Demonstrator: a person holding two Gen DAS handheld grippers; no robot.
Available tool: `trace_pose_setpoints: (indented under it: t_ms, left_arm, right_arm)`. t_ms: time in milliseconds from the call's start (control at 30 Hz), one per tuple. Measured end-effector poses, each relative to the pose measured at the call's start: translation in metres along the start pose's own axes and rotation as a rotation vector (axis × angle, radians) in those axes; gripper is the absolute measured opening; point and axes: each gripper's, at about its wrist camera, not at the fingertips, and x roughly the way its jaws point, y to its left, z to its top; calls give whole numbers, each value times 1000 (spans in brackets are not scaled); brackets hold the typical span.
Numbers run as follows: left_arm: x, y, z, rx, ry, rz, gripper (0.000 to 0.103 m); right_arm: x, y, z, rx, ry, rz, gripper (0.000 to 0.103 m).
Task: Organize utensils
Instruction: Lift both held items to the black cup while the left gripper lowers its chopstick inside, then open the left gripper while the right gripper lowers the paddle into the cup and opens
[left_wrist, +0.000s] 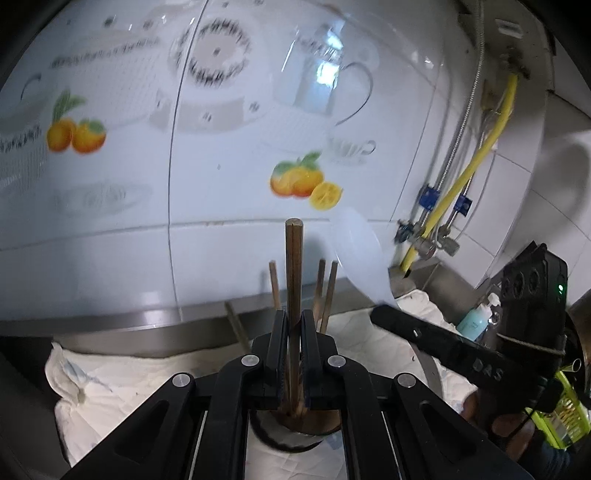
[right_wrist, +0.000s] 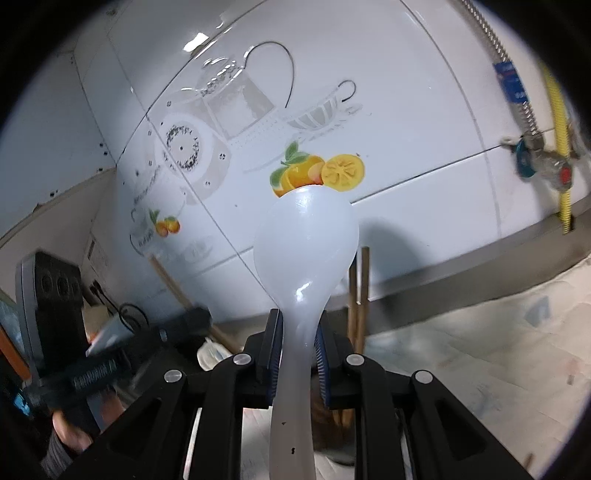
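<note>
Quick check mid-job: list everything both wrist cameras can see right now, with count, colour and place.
Held chopsticks: apparently a pair, brown, upright in the left gripper.
Loose chopsticks: about four, brown, standing behind the left gripper.
Holder: one, dark brown, under the left gripper.
Rice spoon: one, translucent white, in the right gripper.
Cloth: white, on the counter.
Bottle: one, teal, far right.
Hose: one, yellow, on the wall.
Wall tiles: white, fruit prints.
Left gripper: black, shut on the chopsticks.
Right gripper: black, shut on the spoon.
</note>
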Motion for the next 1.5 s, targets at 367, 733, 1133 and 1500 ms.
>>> trace_pose_setpoints:
  t_ms: [367, 733, 1133, 1500]
  left_arm:
    - [13, 4, -15, -8, 11, 4, 6]
    - [18, 15, -20, -26, 25, 5, 6]
    - [29, 18, -25, -52, 41, -6, 6]
    - [28, 21, -27, -80, 57, 6, 6]
  right_arm:
    - [40, -15, -13, 16, -77, 105, 20]
    - [61, -32, -21, 25, -87, 121, 20]
    - [67, -26, -37, -58, -8, 60, 14]
    - [46, -14, -40, -108, 56, -21, 13]
